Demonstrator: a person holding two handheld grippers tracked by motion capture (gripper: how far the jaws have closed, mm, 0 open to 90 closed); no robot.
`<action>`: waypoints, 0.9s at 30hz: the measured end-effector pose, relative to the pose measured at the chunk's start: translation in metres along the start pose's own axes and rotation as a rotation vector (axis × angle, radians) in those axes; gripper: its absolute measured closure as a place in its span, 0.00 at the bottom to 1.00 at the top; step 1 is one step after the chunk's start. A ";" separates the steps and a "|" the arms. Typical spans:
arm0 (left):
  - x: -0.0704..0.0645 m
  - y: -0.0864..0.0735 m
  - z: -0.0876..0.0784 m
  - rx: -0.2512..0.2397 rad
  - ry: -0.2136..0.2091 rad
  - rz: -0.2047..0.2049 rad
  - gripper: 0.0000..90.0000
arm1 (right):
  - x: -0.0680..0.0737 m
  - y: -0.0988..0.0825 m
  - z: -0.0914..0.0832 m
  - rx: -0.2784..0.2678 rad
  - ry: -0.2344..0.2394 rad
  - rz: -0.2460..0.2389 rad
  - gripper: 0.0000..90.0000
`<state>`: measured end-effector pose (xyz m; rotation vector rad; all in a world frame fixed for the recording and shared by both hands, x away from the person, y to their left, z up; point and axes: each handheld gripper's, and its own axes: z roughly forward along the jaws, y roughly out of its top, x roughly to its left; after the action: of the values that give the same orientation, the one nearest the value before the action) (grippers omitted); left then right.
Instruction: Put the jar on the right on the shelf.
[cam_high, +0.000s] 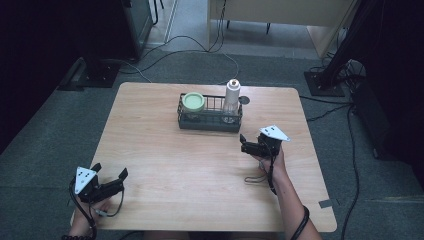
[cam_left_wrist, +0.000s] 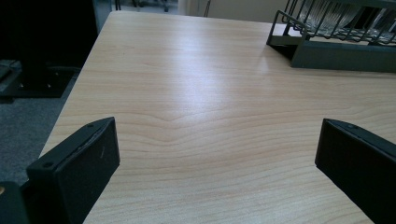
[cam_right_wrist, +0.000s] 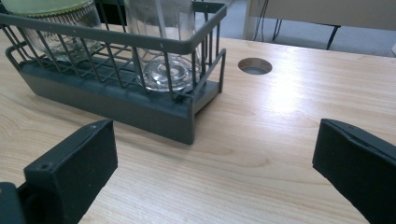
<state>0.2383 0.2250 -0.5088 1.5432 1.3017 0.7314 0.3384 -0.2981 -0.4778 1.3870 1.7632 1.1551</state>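
Observation:
A dark wire basket (cam_high: 210, 124) stands at the back middle of the wooden table (cam_high: 165, 160). It holds a glass jar with a green lid (cam_high: 193, 102) on its left side and a tall clear bottle with a pale cap (cam_high: 232, 94) on its right. My right gripper (cam_high: 243, 143) is open, just right of and in front of the basket, with nothing between its jaws. In the right gripper view the basket (cam_right_wrist: 116, 102), the bottle (cam_right_wrist: 161, 42) and the jar (cam_right_wrist: 56, 23) are close ahead. My left gripper (cam_high: 110, 170) is open and empty at the near left corner, far from the basket (cam_left_wrist: 341, 56).
A round cable hole (cam_high: 244, 100) (cam_right_wrist: 255, 66) lies in the table just behind the basket's right end. Cables run across the grey floor (cam_high: 200, 60) behind the table. Black stands (cam_high: 95, 70) (cam_high: 327, 80) sit at back left and back right.

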 end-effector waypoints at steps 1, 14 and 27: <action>0.000 0.000 0.000 0.000 0.000 0.000 0.00 | -0.004 -0.002 -0.005 -0.002 -0.001 0.003 0.00; 0.000 0.000 0.000 -0.001 0.003 0.002 0.00 | -0.019 -0.011 -0.023 -0.008 -0.030 0.015 0.00; -0.001 0.000 0.000 -0.002 0.005 0.004 0.00 | -0.028 -0.023 -0.039 -0.004 -0.043 0.014 0.00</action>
<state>0.2381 0.2244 -0.5089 1.5434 1.3021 0.7395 0.3025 -0.3363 -0.4830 1.4136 1.7231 1.1263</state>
